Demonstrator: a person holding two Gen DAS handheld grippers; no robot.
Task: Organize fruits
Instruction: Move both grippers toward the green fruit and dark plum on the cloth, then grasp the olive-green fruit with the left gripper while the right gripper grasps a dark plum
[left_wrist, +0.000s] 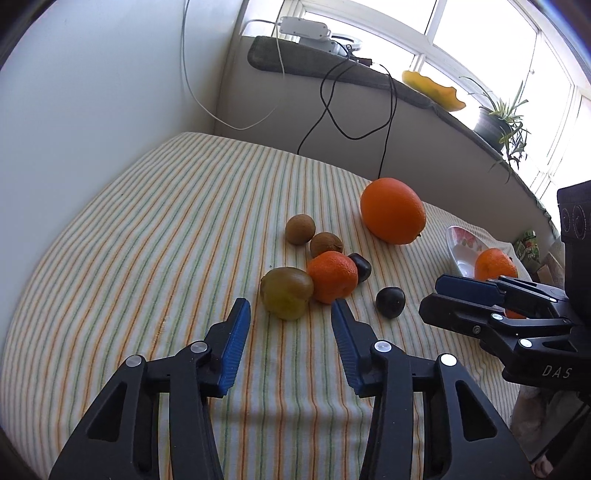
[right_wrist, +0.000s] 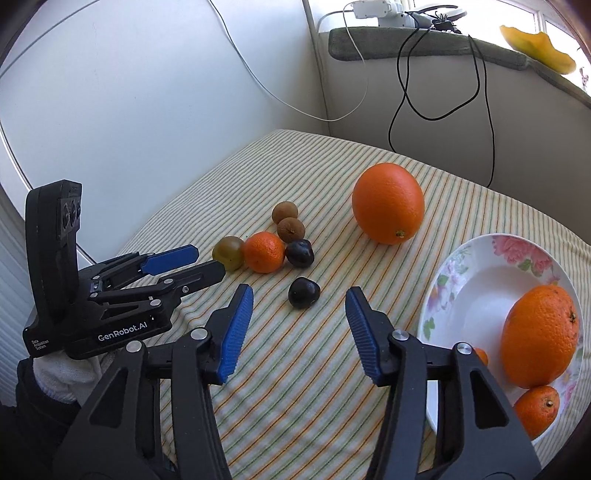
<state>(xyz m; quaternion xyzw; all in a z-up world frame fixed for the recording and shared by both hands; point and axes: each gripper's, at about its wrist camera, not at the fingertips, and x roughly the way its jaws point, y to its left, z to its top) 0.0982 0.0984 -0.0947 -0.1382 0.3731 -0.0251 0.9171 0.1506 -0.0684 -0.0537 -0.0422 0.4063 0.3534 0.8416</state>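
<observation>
On the striped cloth lie a large orange (left_wrist: 392, 216) (right_wrist: 388, 203), a mandarin (left_wrist: 332, 276) (right_wrist: 264, 252), a green-brown fruit (left_wrist: 286, 292) (right_wrist: 229, 253), two brown fruits (left_wrist: 300, 229) (right_wrist: 285, 212), and two dark plums (left_wrist: 390, 302) (right_wrist: 303, 292). A floral plate (right_wrist: 476, 284) (left_wrist: 458, 247) at the right holds an orange (right_wrist: 541, 336) and two mandarins (right_wrist: 535, 410). My left gripper (left_wrist: 291, 314) (right_wrist: 208, 260) is open, just short of the green-brown fruit. My right gripper (right_wrist: 299, 301) (left_wrist: 430, 295) is open, just short of the near plum.
A wall stands close behind the table. A sill at the back carries a white power box (left_wrist: 304, 27), hanging cables (left_wrist: 328, 107), a yellow dish (left_wrist: 436, 90) and a potted plant (left_wrist: 498, 118).
</observation>
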